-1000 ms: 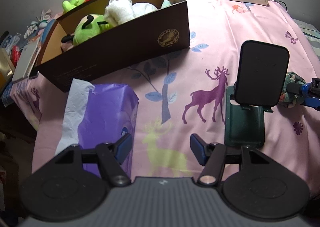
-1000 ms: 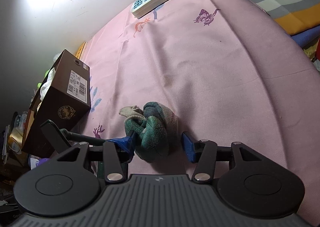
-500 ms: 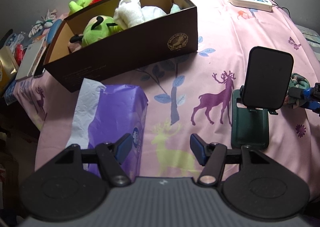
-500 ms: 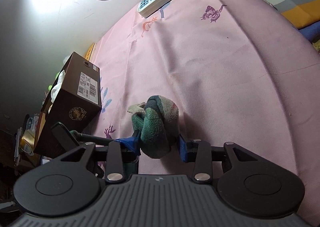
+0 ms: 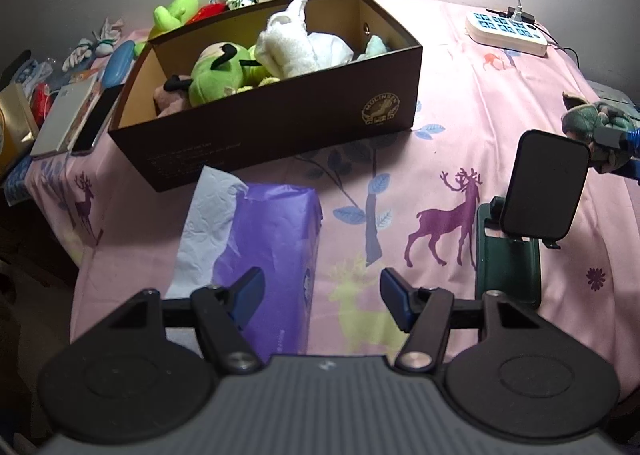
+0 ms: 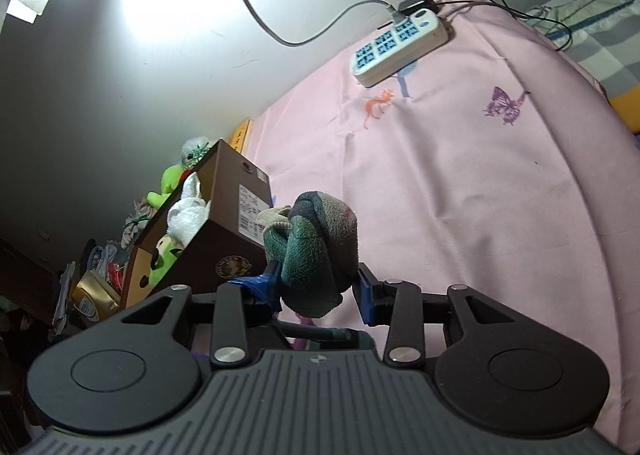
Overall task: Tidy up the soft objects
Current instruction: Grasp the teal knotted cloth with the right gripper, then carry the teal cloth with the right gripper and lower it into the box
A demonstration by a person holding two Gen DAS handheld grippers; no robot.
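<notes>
Green-and-grey knitted cloth, balled into a soft bundle (image 6: 316,251), sits clamped between the blue pads of the right gripper (image 6: 318,289) and hangs clear of the pink printed bedsheet (image 6: 480,175). In the left wrist view the same bundle (image 5: 592,123) appears at the right edge, above a black phone stand (image 5: 544,191) on its dark green base. The left gripper (image 5: 322,295) stands with its jaws wide apart and nothing between them, above the sheet near a purple tissue pack (image 5: 272,243) from which a white tissue (image 5: 204,215) protrudes. A brown cardboard shoebox (image 5: 280,127), lid off, lies farther back on the sheet; it contains a green plush toy (image 5: 220,75) and a white plush toy (image 5: 288,43). Another green plush (image 5: 176,11) lies behind the box. A white power strip (image 5: 506,29) with a plugged cable rests at the far right corner of the sheet. Books and assorted clutter lie left of the box, too indistinct to identify.
</notes>
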